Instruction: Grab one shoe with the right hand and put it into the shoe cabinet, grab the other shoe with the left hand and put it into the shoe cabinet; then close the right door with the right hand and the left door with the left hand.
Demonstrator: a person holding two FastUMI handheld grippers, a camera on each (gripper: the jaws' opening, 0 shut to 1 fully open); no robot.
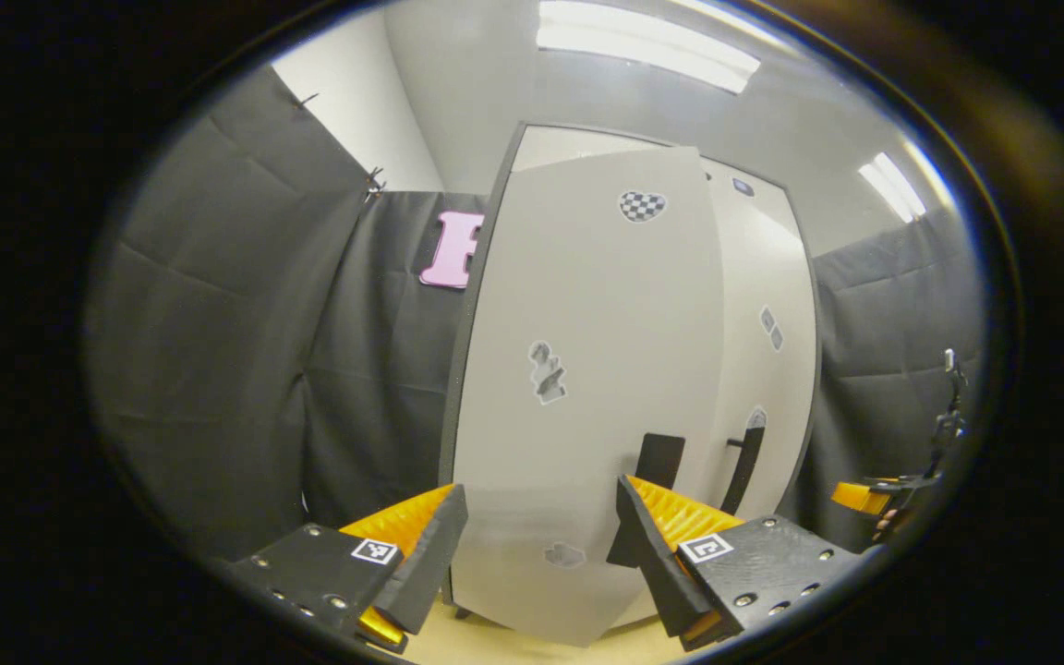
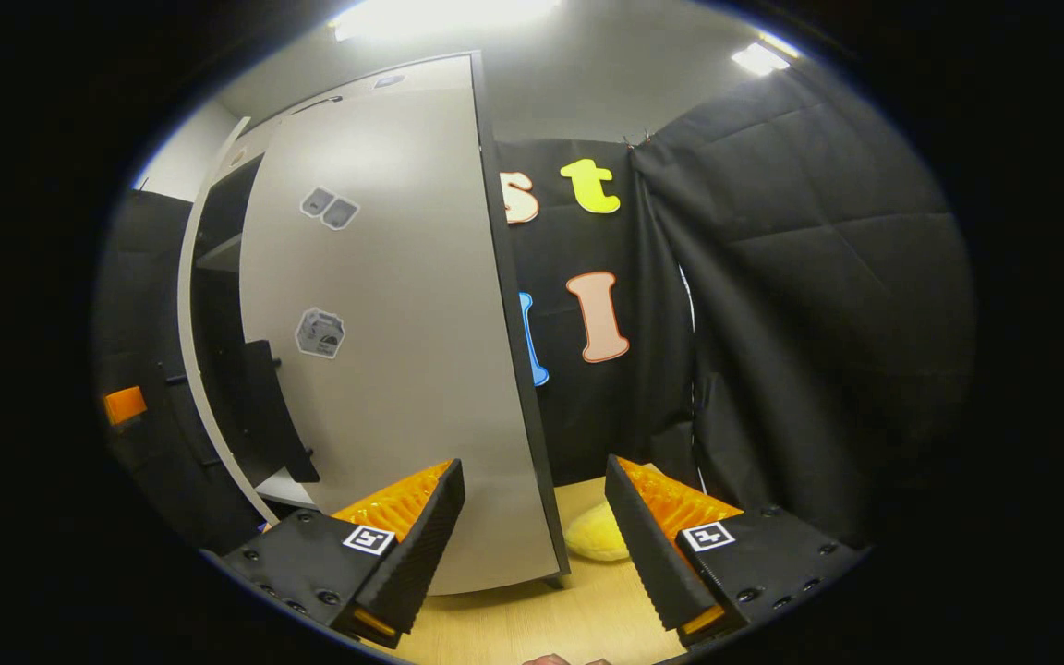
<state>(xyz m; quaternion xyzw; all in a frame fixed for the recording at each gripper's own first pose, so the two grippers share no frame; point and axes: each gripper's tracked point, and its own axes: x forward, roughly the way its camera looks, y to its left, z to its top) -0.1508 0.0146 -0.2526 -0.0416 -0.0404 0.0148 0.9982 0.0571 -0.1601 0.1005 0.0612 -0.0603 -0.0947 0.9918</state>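
since both doors stand ajar and neither claw holds anything, i judge the shoe steps done and the closing in hand. no shoe can be made out for sure.

the shoe cabinet (image 2: 218,277) stands upright on the pale wooden tabletop (image 2: 513,637), its dark inside showing through a tall gap. in the right gripper view, the right door (image 2: 403,323) is a big grey panel with its long axis upright. its free edge borders the gap on the view's left, and its hinged edge is the dark line toward the middle. the right claw (image 2: 532,466) is spread wide and empty, and it points at that hinged edge: one finger is in front of the door's face, the other past the cabinet's side. a push would work better nearer the free edge, so the door's useful part lies to the claw's left.

in the left gripper view, the left door (image 1: 587,323) faces the spread, empty left claw (image 1: 539,487) squarely, near but apart. its dark handle (image 1: 659,460) is just above the claw's right finger. by the task's order the right hand goes first.

a yellow fluffy thing (image 2: 595,536) lies on the tabletop beside the cabinet. i cannot tell whether it is a shoe.
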